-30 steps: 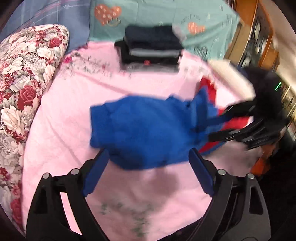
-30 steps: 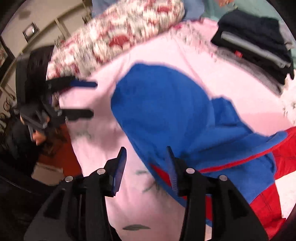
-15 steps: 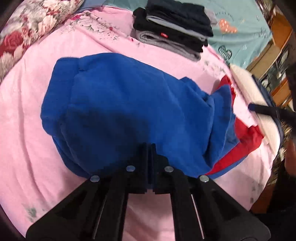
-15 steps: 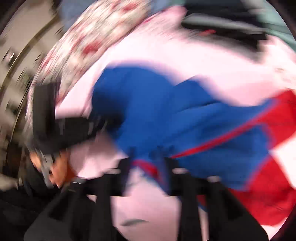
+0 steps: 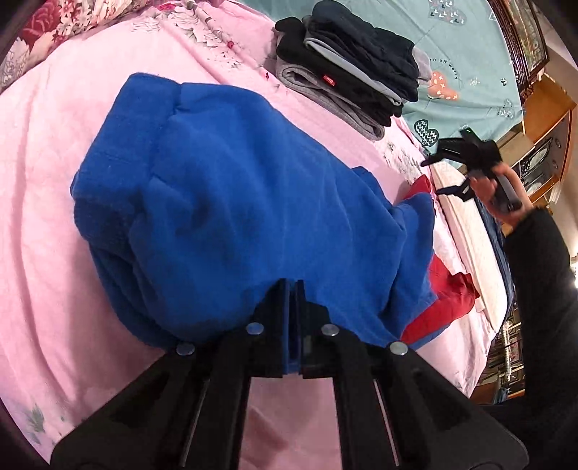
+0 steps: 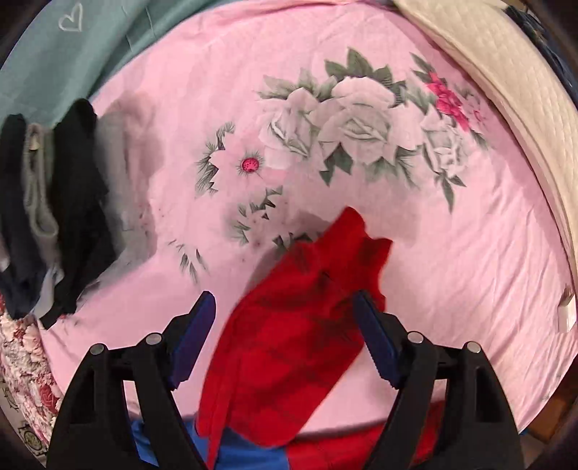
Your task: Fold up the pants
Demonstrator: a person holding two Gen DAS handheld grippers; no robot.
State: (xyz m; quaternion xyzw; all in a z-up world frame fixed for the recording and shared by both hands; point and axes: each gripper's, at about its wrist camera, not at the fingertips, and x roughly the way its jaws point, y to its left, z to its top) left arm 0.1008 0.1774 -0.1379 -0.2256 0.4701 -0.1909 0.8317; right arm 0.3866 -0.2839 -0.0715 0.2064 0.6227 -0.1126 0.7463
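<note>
On the bed [image 5: 43, 202], left gripper [image 5: 293, 289] had pinched the pants [image 5: 231, 202] near edge; right gripper [image 6: 285, 325], jaws opening, straddled the red leg [image 6: 300, 325] without gripping.

Bed surface and surrounding room

A pink floral bedsheet [image 6: 451, 253] covers the bed; a teal heart-print blanket [image 5: 466, 54] lies at its far end, beside a rose-patterned pillow [image 5: 65, 21]. A stack of folded dark and grey clothes [image 5: 354, 76] rests on the sheet. Wooden cabinets [image 5: 545, 119] stand beyond the bed edge. A cream quilted mattress edge [image 6: 505, 72] borders the sheet.
</note>
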